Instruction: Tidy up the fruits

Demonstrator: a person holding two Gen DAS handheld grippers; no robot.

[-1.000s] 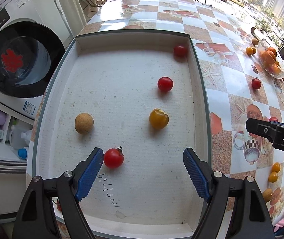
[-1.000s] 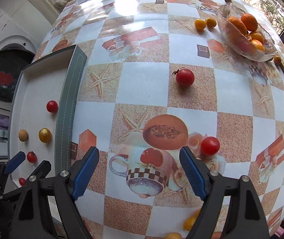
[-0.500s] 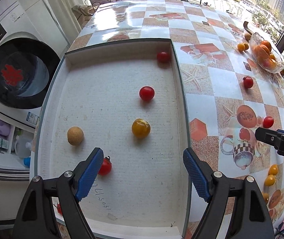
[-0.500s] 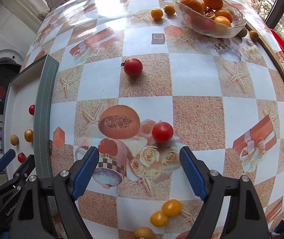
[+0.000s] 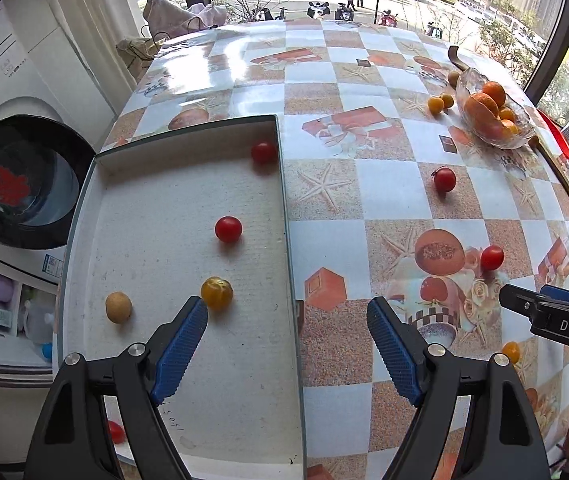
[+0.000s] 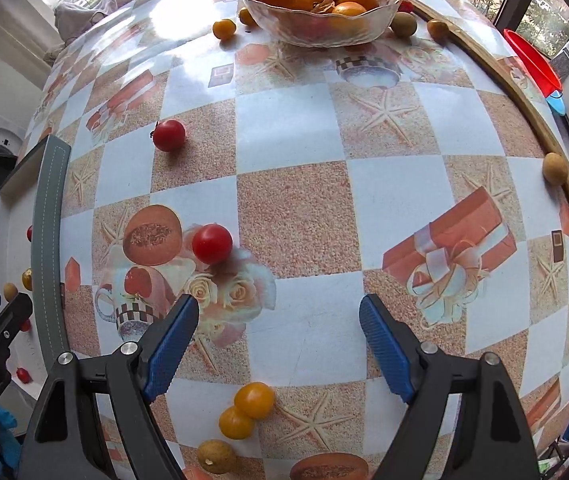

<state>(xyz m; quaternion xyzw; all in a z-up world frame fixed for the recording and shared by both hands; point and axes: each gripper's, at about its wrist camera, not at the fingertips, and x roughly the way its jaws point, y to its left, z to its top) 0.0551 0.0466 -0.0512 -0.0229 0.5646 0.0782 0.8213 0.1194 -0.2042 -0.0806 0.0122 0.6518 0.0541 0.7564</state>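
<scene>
We hold both tongs released, w/ nothing between the pads. The left gripper (image 5: pixel 287 334) hangs over the right wall of the tray (image 5: pixel 289 248); a yellow tomato (image 5: pixel 216 292) lies just beside its left finger. The right gripper (image 6: pixel 279 330) has swung right vs. 1 s ago: the red tomato (image 6: pixel 212 243) now sits far-left of it, and a fruit bowl (image 6: pixel 320 20) stands at the far edge.

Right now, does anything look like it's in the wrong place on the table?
Yes. Small fruits lie loose on the tablecloth instead of in the white tray or the glass bowl: two red cherry tomatoes, two yellow ones near the front edge, and a brown longan against the wooden rim.
</scene>
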